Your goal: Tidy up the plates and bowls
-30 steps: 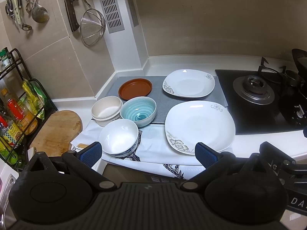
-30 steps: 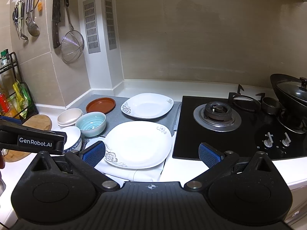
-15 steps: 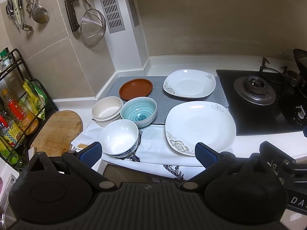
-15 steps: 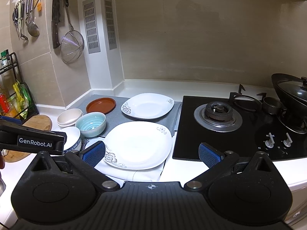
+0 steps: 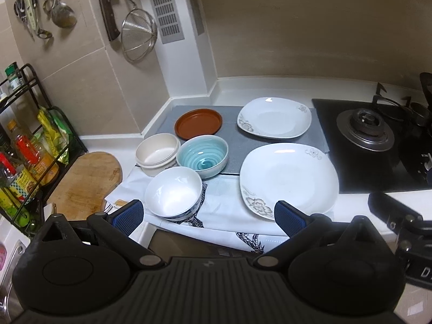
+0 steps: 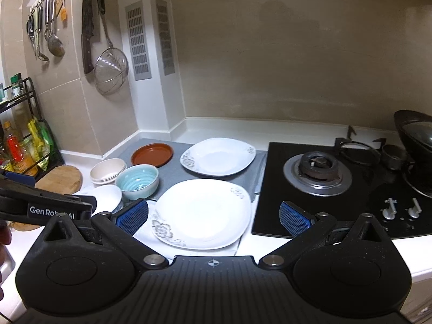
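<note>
Both grippers are hovering short of the worktop (image 5: 270, 86), fingers spread wide and holding nothing. The white bowl (image 5: 173, 192) is sitting just ahead of the left gripper (image 5: 208, 217), slightly left of centre, so that hand looks nearer. The near plate (image 6: 202, 213), a glossy rounded square with a floral corner, is lying straight ahead of the right gripper (image 6: 213, 216). Behind are sitting a ribbed blue bowl (image 5: 202, 155), cream bowls (image 5: 157, 156), a brown dish (image 5: 198, 122) and a far plate (image 5: 274, 118).

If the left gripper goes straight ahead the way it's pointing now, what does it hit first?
Probably the white bowl, lying just ahead of the open left gripper between its fingers; depth is unclear.
</note>
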Demonstrator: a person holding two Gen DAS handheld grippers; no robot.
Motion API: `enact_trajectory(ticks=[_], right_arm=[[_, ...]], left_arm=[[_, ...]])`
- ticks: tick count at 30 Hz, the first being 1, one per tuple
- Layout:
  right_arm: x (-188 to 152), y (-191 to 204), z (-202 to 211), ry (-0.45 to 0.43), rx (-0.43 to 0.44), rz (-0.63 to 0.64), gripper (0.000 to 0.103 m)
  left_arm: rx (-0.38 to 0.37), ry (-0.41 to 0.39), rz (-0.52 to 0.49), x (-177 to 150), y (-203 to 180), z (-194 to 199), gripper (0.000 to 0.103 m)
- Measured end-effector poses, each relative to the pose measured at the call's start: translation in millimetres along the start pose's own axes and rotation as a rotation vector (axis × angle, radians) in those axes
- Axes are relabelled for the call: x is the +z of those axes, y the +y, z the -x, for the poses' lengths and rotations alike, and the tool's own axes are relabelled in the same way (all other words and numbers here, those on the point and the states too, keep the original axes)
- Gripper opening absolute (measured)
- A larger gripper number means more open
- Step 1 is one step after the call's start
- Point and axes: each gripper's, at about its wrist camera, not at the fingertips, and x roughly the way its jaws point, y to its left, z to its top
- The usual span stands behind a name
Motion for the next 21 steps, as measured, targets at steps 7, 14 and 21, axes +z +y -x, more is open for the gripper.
enact_trajectory(ticks=[7,14,21], right_arm=[[5,9,-12,0.018,0.052,0.03,0.103],[9,12,-28,0.041,0.075,0.031,0.103],[17,14,-63,0.079,0.047,0.023,0.103]], left_arm=[[0.026,0.026,0.029,5,7,-10,0.103],[0.032,0.046,0.042,11,13,-24,0.103],[-0.028,0.077,0.039,22,24,-60,0.103]])
